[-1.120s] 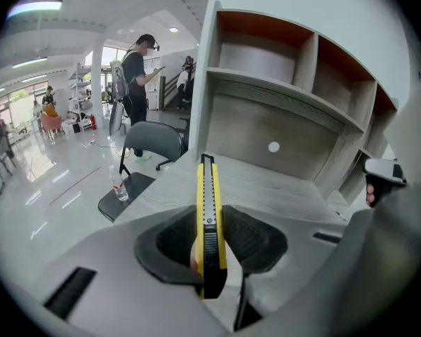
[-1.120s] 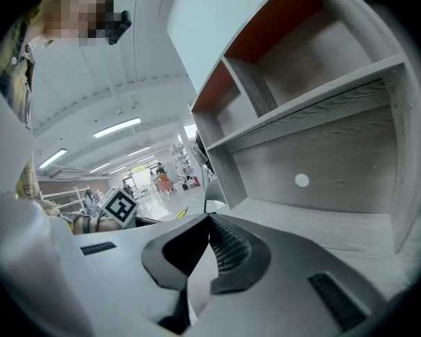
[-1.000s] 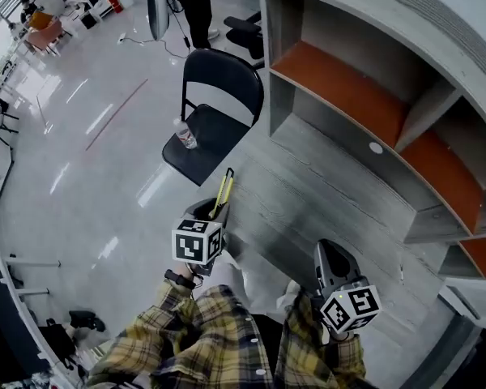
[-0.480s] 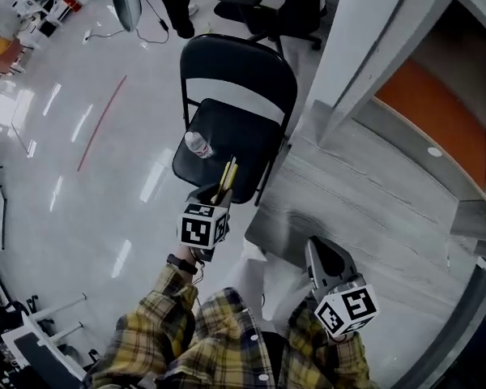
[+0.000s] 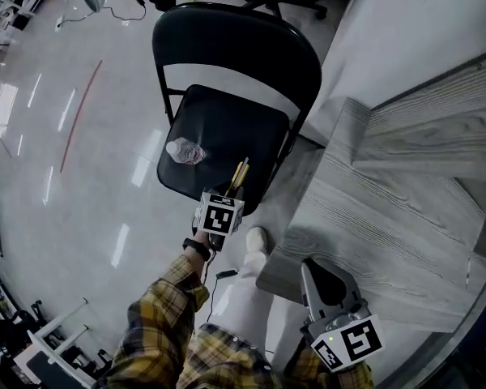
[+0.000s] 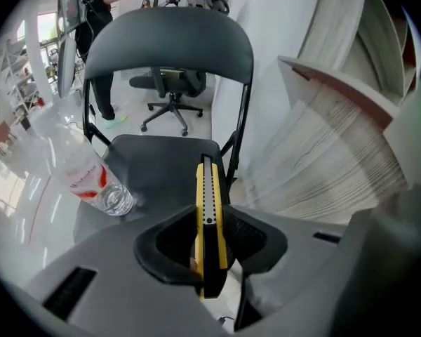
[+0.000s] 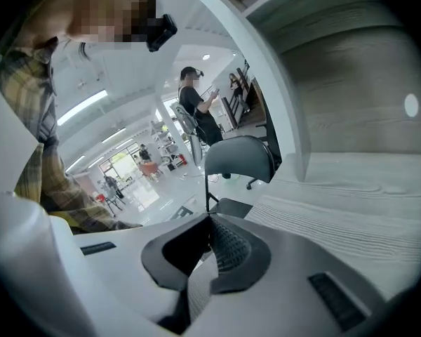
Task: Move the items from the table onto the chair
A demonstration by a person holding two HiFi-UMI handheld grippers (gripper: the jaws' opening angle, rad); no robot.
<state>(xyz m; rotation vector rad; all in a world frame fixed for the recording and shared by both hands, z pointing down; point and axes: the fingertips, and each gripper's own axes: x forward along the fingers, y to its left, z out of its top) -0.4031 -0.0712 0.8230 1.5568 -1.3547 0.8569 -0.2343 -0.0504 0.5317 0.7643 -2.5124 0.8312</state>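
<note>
Cutter (image 6: pixel 210 188) pinched between left tongs (image 6: pixel 212 244) (over chair (image 6: pixel 161 161) seat).

The head view looks steeply down on the chair (image 5: pixel 227 128) and the table (image 5: pixel 405 217). The left gripper view faces that chair close up. The right gripper view sees it from farther off, across the table.

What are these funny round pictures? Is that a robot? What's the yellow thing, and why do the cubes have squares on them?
There's no robot here. A person in a checked shirt holds a pinching tool, called a gripper, in each hand. The cubes with squares are parts of those grippers. One picture comes from a camera on the person's head, looking down. The other two come from little cameras riding on the grippers. The left gripper pinches a yellow and black utility knife and points it at the black chair, where a clear water bottle rests on the seat. The right gripper is shut with nothing in it, by the grey wooden table.
</note>
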